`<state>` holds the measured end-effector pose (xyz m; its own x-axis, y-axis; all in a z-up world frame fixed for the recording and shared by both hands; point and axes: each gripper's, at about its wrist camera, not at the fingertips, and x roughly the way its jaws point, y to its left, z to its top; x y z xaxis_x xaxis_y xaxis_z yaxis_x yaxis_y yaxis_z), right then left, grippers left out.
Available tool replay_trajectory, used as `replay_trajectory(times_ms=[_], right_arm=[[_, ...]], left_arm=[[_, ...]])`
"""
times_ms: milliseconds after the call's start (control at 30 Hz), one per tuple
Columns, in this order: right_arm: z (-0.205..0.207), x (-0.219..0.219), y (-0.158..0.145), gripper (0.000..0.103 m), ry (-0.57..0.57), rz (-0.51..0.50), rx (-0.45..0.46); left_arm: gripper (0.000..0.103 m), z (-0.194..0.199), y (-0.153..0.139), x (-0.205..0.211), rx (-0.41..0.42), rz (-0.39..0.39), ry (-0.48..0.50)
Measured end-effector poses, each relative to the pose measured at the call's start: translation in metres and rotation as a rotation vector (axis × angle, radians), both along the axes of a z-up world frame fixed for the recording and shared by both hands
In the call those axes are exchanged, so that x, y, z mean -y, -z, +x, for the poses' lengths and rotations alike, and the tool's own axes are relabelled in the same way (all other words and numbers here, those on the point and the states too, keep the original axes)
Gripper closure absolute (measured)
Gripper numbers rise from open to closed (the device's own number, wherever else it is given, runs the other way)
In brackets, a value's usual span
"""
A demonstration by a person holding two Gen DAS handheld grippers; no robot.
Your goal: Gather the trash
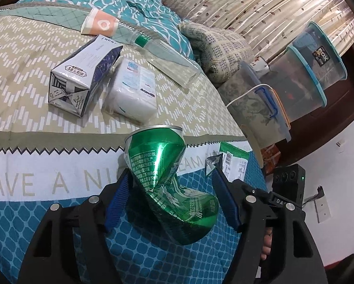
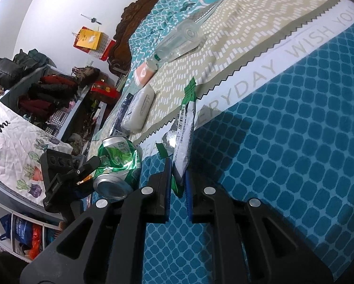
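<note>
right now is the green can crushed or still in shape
Crushed. The green can is bent and creased through its middle, lying on the bedspread between the left gripper's fingers, which stand apart from it.

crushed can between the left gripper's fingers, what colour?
Shiny green with white print and a silver rim: the crushed can. Best seen in the left wrist view.

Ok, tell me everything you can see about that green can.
The green can is thin shiny metal, badly crushed and bent near its middle, with white print and a silver rim. It lies on the blue patterned bedspread between the open left gripper blue pads; whether either pad touches it is unclear.
</note>
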<state>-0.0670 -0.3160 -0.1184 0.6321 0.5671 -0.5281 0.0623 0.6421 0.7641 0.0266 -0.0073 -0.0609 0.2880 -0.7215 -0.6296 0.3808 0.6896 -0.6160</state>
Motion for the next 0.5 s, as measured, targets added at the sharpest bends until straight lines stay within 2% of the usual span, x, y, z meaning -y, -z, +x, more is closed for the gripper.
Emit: replay_trajectory(times_ms=[133, 333, 500], right_arm=[[0.001, -0.003, 0.0, 0.088, -0.002, 0.002, -0.015], [-0.004, -0.005, -0.01, 0.047, 0.023, -0.025, 0.019], [-0.01, 0.002, -0.016, 0.046, 0.043, -0.068, 0.023]], left_arm=[[0.037, 0.0, 0.001, -0.001, -0.004, -0.008, 0.0], [0.037, 0.002, 0.002, -0.001, -0.01, -0.008, 0.001], [0.037, 0.003, 0.0, 0.001, -0.006, -0.01, 0.004]])
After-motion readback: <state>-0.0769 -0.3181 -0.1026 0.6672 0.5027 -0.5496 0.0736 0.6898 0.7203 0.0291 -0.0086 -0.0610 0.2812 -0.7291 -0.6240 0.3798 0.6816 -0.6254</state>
